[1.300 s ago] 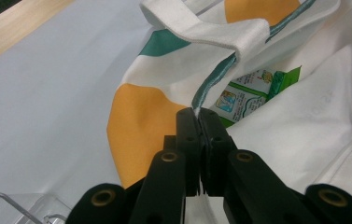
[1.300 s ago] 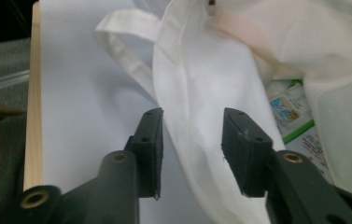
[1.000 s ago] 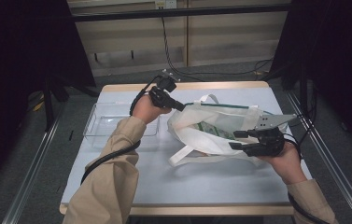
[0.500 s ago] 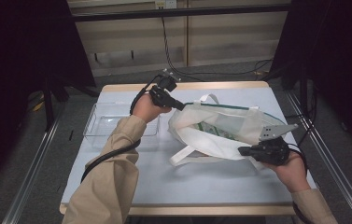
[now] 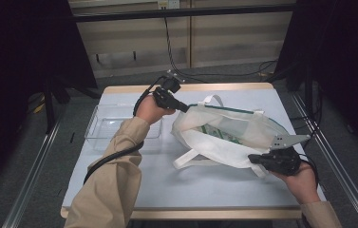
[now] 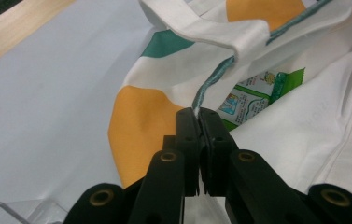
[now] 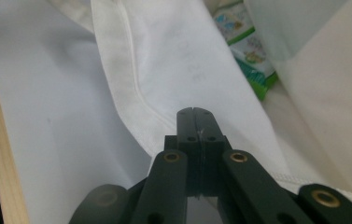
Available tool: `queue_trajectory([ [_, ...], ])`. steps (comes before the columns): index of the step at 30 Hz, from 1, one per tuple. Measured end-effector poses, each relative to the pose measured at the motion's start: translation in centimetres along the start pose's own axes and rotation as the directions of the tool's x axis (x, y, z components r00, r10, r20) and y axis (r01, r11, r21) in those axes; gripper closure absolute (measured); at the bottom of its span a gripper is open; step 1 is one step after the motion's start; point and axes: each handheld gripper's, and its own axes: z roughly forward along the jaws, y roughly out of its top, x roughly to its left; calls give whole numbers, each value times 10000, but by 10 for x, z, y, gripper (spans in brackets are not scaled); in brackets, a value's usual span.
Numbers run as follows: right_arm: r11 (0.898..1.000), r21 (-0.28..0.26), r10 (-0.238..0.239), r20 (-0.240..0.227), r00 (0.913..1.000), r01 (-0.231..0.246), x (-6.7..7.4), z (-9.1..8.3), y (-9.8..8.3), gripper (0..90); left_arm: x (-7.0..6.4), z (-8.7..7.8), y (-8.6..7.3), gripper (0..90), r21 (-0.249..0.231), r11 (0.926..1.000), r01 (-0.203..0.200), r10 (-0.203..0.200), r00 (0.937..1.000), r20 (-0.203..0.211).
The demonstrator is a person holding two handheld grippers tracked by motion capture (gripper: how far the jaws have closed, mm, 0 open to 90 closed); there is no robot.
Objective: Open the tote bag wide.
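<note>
Left gripper view: left gripper [image 6: 198,112] pinches bag [image 6: 304,135] rim; packet [image 6: 248,100] inside.

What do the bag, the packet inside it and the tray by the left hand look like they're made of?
Bag: soft white woven cloth, matte, likely cotton or canvas; it creases and has stitched seams and teal edging. Packet: glossy printed plastic film, by its shine. Tray: clear rigid plastic, see-through to the table.
</note>
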Motion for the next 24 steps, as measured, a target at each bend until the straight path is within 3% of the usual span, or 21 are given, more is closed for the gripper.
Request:
queue_trajectory([
  [1, 9998, -176, 42, 211, 9998, -39, 0, -1, 2, 782, 0, -1, 1, 870, 135, 9999, -71, 71, 10000, 2],
  [3, 9990, -357, 259, 226, 9994, -251, -2, -1, 6, 750, -1, 1, 1, 871, 7, 10000, -84, 84, 9999, 56],
  [5, 9989, -446, 165, 446, 9989, -146, -3, 2, 12, 666, -3, 0, 1, 871, 60, 9999, -129, 128, 9999, 56],
  [10, 9974, -651, 329, 492, 9982, -297, -7, 9, 25, 609, -9, -1, 2, 874, -58, 9993, -378, 378, 9992, 83],
  [14, 9968, -594, 582, 648, 9962, -543, -13, 17, 32, 502, -11, 0, 0, 876, -122, 9993, -358, 360, 9992, 161],
  [18, 9966, -422, 740, 713, 9947, -711, -17, 24, 35, 500, -10, 1, -2, 875, -168, 9996, -237, 240, 9996, 179],
  [21, 9986, -54, 522, 624, 9967, -520, -17, 32, 33, 484, -8, 0, -3, 863, -117, 9994, -337, 339, 9992, 210],
  [24, 9984, 1, 568, 553, 9969, -569, -18, 38, 30, 464, -11, 4, -3, 779, -268, 9989, -394, 402, 9987, 307],
])
